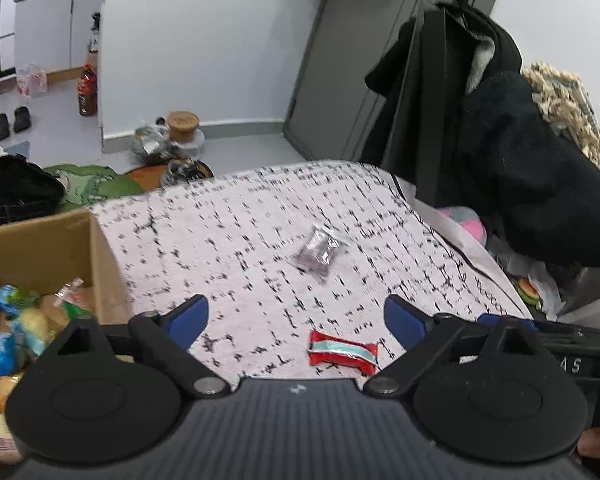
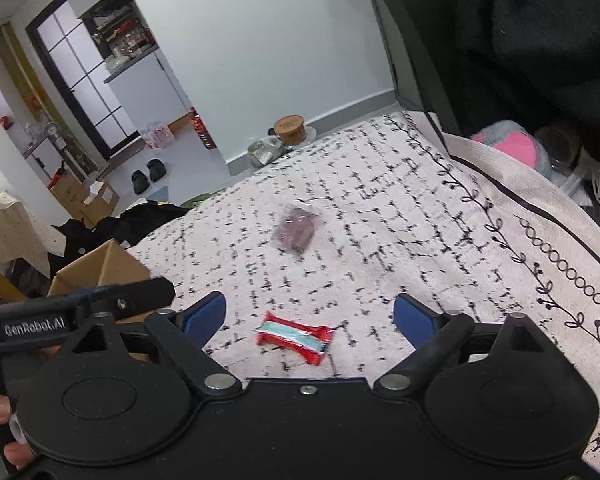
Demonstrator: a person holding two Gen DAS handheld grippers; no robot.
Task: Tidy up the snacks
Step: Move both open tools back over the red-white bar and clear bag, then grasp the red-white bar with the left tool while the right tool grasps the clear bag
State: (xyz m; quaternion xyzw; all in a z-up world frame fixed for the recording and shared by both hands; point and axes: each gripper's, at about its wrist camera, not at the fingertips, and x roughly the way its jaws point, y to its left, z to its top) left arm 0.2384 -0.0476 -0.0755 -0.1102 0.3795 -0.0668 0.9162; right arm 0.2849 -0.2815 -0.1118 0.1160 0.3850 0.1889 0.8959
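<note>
A red snack packet with a teal stripe (image 1: 343, 351) lies on the patterned cloth, close below my open left gripper (image 1: 296, 320). The same packet (image 2: 295, 337) lies between the wide-open fingers of my right gripper (image 2: 310, 320). A clear packet with a dark purple snack (image 1: 320, 251) lies farther out on the cloth; it also shows in the right wrist view (image 2: 297, 229). A cardboard box (image 1: 100, 256) at the left holds several snack bags (image 1: 16, 320); its corner shows in the right wrist view (image 2: 104, 266). Both grippers are empty.
The white cloth with black marks (image 1: 260, 216) covers the surface. Dark coats (image 1: 512, 168) hang at the right. A pink and grey plush (image 2: 512, 144) lies past the cloth's right edge. Jars, bottle and bags (image 1: 172, 136) stand on the floor beyond.
</note>
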